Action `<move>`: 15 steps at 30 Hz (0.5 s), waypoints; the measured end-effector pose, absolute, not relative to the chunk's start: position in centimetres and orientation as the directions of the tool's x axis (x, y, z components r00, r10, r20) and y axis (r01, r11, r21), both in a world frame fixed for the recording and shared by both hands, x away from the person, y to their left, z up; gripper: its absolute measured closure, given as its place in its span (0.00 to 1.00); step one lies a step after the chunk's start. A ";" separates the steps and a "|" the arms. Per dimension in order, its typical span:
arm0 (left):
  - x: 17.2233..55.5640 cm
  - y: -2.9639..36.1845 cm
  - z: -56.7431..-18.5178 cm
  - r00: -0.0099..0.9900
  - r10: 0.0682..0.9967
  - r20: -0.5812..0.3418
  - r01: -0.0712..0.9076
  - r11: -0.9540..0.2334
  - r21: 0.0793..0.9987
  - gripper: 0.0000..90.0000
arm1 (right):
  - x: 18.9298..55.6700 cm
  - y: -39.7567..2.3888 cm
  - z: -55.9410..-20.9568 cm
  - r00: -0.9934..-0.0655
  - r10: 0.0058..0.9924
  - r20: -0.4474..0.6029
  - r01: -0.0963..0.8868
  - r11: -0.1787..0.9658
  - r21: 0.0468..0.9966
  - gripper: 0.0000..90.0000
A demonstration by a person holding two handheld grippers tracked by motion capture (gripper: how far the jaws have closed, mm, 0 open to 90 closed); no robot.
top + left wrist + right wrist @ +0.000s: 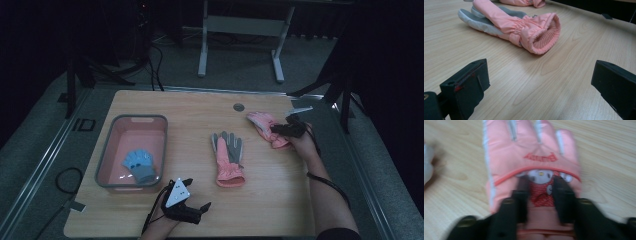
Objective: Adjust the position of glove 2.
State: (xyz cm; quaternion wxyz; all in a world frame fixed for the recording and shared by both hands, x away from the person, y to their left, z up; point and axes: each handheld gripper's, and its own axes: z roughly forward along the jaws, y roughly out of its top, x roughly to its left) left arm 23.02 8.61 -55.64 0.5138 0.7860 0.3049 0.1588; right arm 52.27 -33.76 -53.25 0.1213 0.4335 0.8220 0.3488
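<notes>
Right gripper [286, 128] down on a pink padded winter glove with a cartoon patch on its back [267, 128], at the table's far right. In the right gripper view, black jaws set narrowly apart and pressed onto the back of that glove [531, 167], a strip of the red patch fabric between them; blurred, but apparently pinching the fabric. Glove fingers pointing away from the gripper, flat on the wood.

Left gripper [192, 197] at the near edge of the light wooden table [280, 200], grey three-cornered plate on top, held in a hand coming in from the bottom. Jaws spread wide, nothing between them but bare tabletop in the left gripper view.

Ahead of those open jaws, a second pink winter glove with grey palm and fingers [511, 25], lying on its side, ribbed cuff opening turned toward the camera. From the high view, same glove [229, 157] near the table's middle, fingers pointing away from the person, cuff toward the near edge, well apart from the first glove.

On the left of the table, a grey-rimmed pink rectangular plastic tub [107, 145], holding a small light-blue knitted glove with a grey cuff [140, 164] in its near right part.

Small grey round disc [238, 107] set in the tabletop near the far edge.
</notes>
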 end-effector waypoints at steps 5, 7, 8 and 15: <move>23.0 8.6 -55.6 0.763 0.644 -0.060 0.313 -0.287 0.905 0.02 | 52.1 -32.8 -53.1 -0.564 0.822 0.076 0.650 0.385 0.655 1.00; 22.9 8.6 -55.6 0.763 0.644 -0.059 0.314 -0.290 0.904 0.02 | 51.8 -32.9 -53.0 -0.539 0.837 0.098 0.662 0.348 0.664 1.00; 22.9 8.6 -55.6 0.764 0.643 -0.057 0.313 -0.292 0.904 0.02 | 51.7 -32.9 -52.7 -0.522 0.845 0.115 0.668 0.322 0.670 1.00; 22.9 8.5 -55.3 0.758 0.650 -0.052 0.306 -0.284 0.909 0.02 | 49.3 -32.8 -49.7 -0.433 0.897 0.088 0.656 0.247 0.714 1.00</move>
